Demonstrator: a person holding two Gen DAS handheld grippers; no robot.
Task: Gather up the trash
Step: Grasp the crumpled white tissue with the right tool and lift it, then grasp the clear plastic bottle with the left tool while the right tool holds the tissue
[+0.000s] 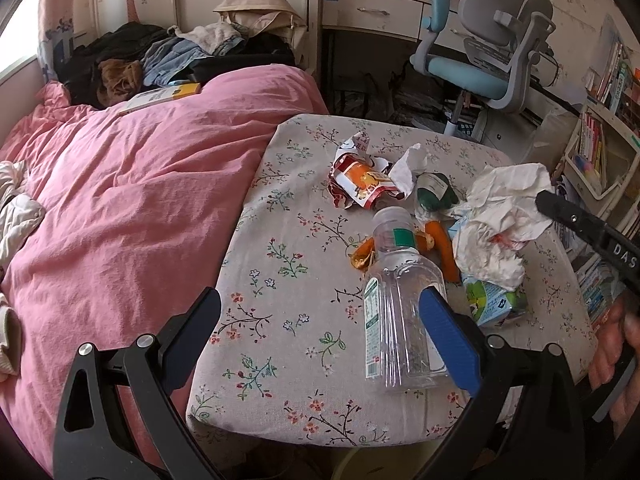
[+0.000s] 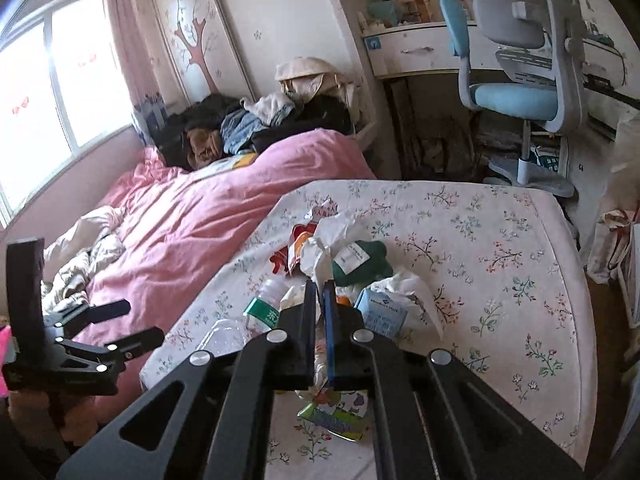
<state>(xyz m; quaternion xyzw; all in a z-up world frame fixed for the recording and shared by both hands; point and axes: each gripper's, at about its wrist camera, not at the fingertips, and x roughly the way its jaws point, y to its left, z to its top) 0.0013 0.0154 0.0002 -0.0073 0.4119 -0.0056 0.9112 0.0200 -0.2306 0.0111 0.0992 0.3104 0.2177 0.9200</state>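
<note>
Trash lies in a heap on a floral-cloth table (image 1: pixel 296 292). A clear plastic bottle (image 1: pixel 400 304) lies on its side at the near edge. My left gripper (image 1: pixel 320 300) is open above the table, its blue right finger over the bottle. My right gripper (image 2: pixel 319 284) is shut on crumpled white tissue (image 1: pixel 500 216), which shows between its jaws in the right wrist view (image 2: pixel 320 372). A red-orange snack wrapper (image 1: pixel 360 184), a dark green wad (image 1: pixel 436 190), orange peel (image 1: pixel 444 248) and a flattened green carton (image 1: pixel 496 300) lie around it.
A bed with a pink duvet (image 1: pixel 140 200) lies to the left, clothes (image 1: pixel 160 56) piled at its head. A grey-blue desk chair (image 1: pixel 492 52) and a desk stand behind the table. Bookshelves (image 1: pixel 600 140) stand at the right.
</note>
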